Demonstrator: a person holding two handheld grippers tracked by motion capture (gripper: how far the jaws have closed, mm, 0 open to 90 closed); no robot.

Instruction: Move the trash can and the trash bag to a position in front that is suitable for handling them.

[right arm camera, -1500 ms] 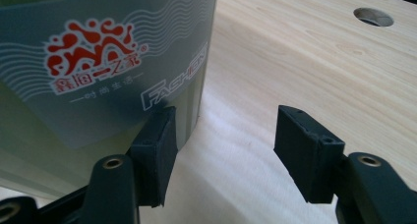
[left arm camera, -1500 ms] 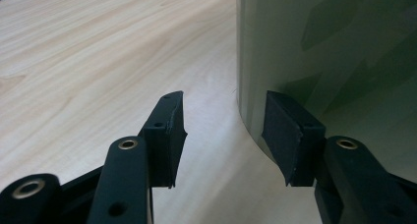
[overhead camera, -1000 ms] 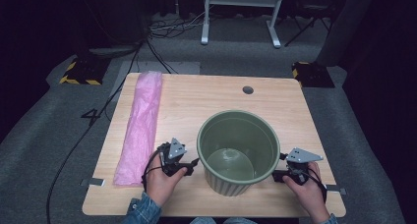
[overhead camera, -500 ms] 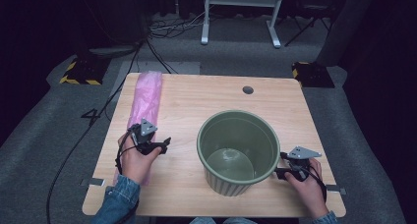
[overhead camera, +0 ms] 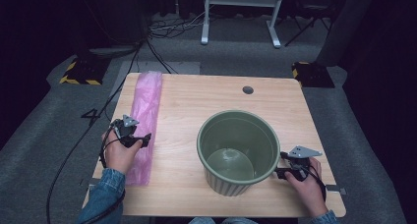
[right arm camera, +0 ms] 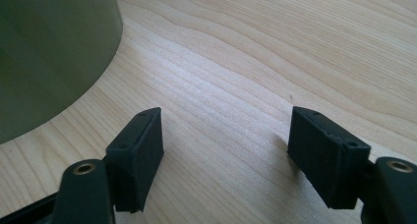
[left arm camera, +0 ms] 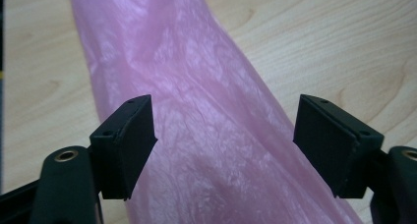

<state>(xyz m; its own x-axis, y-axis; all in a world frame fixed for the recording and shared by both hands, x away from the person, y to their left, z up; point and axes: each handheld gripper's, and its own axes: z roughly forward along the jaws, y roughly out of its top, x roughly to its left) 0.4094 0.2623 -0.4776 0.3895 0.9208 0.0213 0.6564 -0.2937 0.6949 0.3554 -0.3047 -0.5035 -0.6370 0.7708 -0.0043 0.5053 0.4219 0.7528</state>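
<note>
A long pink plastic bag (overhead camera: 147,98) lies flat along the left edge of the wooden table (overhead camera: 196,96). My left gripper (overhead camera: 146,138) hovers over the bag's near half, open. In the left gripper view the bag (left arm camera: 211,111) runs between and under the jaws of the left gripper (left arm camera: 226,145), whose pads do not touch it; the jaws have just been closing a little. A green ribbed bin (overhead camera: 238,150) stands upright and empty at the front right. My right gripper (overhead camera: 279,166) rests open beside the bin's right wall (right arm camera: 49,52), with bare wood between the jaws of the right gripper (right arm camera: 226,155).
A round cable hole (overhead camera: 248,90) sits near the table's far edge. Grey carpet surrounds the table, with cables (overhead camera: 162,32) and a white desk frame (overhead camera: 241,8) behind. Two yellow-and-black blocks (overhead camera: 78,71) lie on the floor beyond the far corners.
My left hand has moved leftward from beside the bin to over the pink bag. The right hand and the bin have stayed where they were.
</note>
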